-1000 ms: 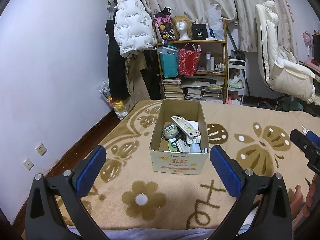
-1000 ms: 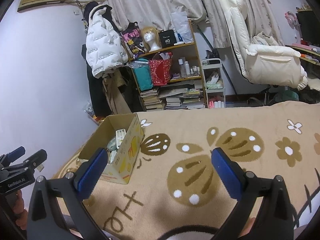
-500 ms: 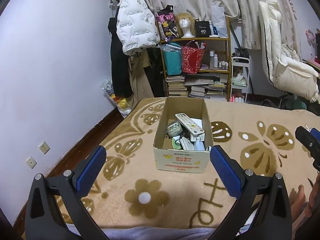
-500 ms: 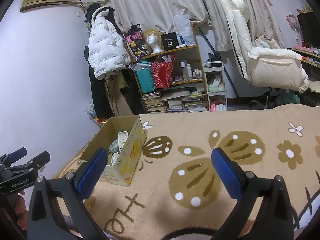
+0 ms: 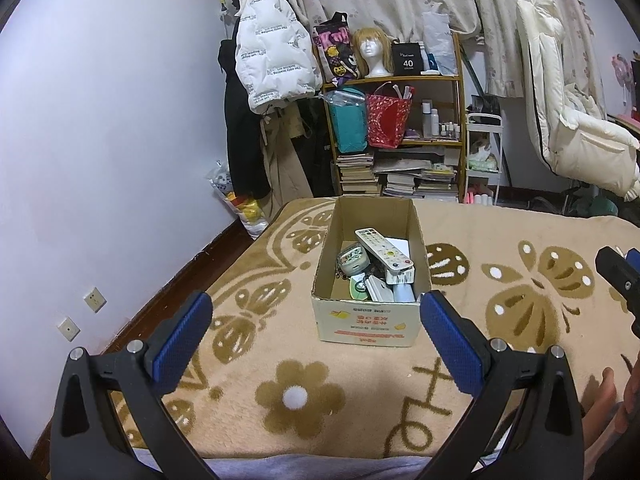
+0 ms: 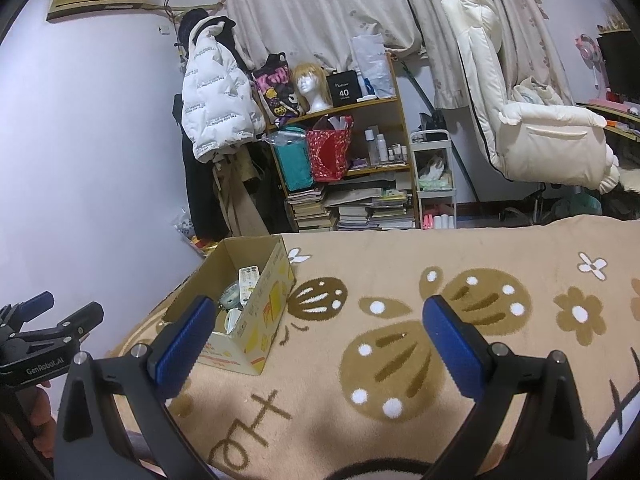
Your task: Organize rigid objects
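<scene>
An open cardboard box (image 5: 368, 326) stands on the beige patterned blanket (image 5: 280, 360). Inside lie a white remote control (image 5: 383, 249), a small round case (image 5: 352, 259) and several other small items. The box also shows in the right wrist view (image 6: 256, 332), at the left. My left gripper (image 5: 316, 334) is open and empty, held back from the box's near wall. My right gripper (image 6: 316, 340) is open and empty above the blanket, to the right of the box. The right gripper's tip shows in the left wrist view (image 5: 618, 276).
A bookshelf (image 5: 400, 136) with bags, books and a wig head stands beyond the bed. A white jacket (image 5: 272, 60) hangs at the left. A cream chair (image 5: 572, 136) stands at the right. The bed's left edge (image 5: 224, 264) drops to the floor by the wall.
Both grippers have drawn back and up a little, so the box looks slightly smaller and farther. Both stay open and empty.
</scene>
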`<state>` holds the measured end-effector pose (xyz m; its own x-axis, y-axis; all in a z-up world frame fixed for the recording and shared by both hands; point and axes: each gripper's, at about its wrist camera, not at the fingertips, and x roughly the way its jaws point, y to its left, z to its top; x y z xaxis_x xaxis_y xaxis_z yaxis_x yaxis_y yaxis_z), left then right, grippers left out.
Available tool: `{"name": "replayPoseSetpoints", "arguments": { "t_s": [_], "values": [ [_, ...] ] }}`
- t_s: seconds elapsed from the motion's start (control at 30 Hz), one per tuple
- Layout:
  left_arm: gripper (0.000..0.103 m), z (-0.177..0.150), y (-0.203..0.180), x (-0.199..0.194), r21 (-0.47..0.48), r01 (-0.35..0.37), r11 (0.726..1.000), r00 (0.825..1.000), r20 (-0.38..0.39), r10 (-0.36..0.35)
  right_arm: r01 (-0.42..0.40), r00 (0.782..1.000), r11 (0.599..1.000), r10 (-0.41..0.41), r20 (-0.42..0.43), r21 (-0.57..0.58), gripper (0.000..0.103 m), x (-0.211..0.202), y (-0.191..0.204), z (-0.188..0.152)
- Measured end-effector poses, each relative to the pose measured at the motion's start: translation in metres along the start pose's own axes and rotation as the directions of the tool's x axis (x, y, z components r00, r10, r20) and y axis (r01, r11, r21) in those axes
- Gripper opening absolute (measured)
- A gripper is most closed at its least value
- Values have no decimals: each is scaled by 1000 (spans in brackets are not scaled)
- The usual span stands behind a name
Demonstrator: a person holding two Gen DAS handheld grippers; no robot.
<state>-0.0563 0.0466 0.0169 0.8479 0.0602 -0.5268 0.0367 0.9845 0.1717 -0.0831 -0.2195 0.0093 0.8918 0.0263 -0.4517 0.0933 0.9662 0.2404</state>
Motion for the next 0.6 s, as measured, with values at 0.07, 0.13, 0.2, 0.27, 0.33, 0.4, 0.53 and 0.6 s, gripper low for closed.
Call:
{"name": "replayPoseSetpoints", "arguments": {
  "t_s": [0.07,0.13,0.2,0.27,0.33,0.4,0.53,0.6],
  "values": [
    [102,0,1,0,1,0,1000,1000,1,0,-2,1000,1000,2,-2,0,103,0,-1,0],
    [102,0,0,0,0,5,1000,1000,0,-5,-3,1000,1000,3,-5,-2,103,0,-2,0],
    [102,0,0,0,2,5,1000,1000,0,-5,-4,1000,1000,4,-4,-5,103,-1,-2,-1],
    [102,0,0,-1,4,0,1000,1000,1,0,-5,1000,1000,5,-3,-4,103,-1,-1,-1],
    [102,0,2,0,1,9,1000,1000,1,-9,-2,1000,1000,2,-4,-3,103,0,-1,-1],
    [102,0,0,-1,3,14,1000,1000,-1,-14,-3,1000,1000,3,-3,-1,103,-1,-1,-1],
    [102,0,1,-1,12,11,1000,1000,-1,-11,-5,1000,1000,5,-2,-3,103,-2,-4,-2],
    [102,0,0,-1,11,9,1000,1000,-1,-9,-3,1000,1000,3,0,-4,103,-2,-4,-3]
  ]
}}
